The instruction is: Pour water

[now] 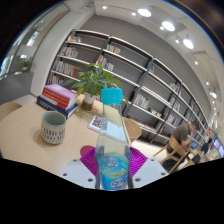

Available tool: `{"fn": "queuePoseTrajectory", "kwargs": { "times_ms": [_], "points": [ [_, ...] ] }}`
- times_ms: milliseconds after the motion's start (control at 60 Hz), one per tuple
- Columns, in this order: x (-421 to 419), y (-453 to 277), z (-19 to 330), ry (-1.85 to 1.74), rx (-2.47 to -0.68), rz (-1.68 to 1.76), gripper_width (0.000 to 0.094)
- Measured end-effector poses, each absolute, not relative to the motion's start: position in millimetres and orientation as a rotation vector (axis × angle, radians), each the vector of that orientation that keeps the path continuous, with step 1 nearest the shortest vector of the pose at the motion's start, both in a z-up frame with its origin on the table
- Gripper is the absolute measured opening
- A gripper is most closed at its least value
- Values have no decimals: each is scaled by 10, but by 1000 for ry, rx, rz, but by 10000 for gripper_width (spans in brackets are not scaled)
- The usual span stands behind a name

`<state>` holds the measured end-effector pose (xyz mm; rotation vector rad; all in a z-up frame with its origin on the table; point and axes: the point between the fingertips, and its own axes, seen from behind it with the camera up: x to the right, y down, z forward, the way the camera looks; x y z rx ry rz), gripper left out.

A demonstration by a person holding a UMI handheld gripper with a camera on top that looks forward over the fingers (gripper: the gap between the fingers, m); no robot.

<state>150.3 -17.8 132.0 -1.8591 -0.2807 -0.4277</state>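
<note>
A hand-held gripper (113, 168) pinches a clear plastic water bottle (112, 145) between its two pink pads (90, 158), holding it upright and lifted above a pale wooden table (25, 140). The bottle has a light blue cap (112, 96) (apparently on) and a blue label near its base. At about ten o'clock from the bottle, well apart, stands a grey-green mug (53, 127), the likely target for pouring. Behind the mug lies a stack of books (57, 97), with a leafy potted plant (97, 78) beyond. Long bookshelves (150, 80) fill the background, and a person (181, 140) sits at three o'clock.

Risks, as I judge them: tipping before the bottle reaches the mug would spill water on the table, and a capped bottle pours nothing. A loose pinch could let the smooth bottle slip as it tilts.
</note>
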Motion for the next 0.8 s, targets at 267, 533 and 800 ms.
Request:
{"fn": "queuePoseTrajectory", "kwargs": {
  "times_ms": [267,533,800],
  "points": [
    [1215,535,1584,-929,-1775,-930,364],
    [901,1020,1662,-1508,-1469,-1330,363],
    [644,1316,1597,-1880,-1100,-1574,368]
  ]
}}
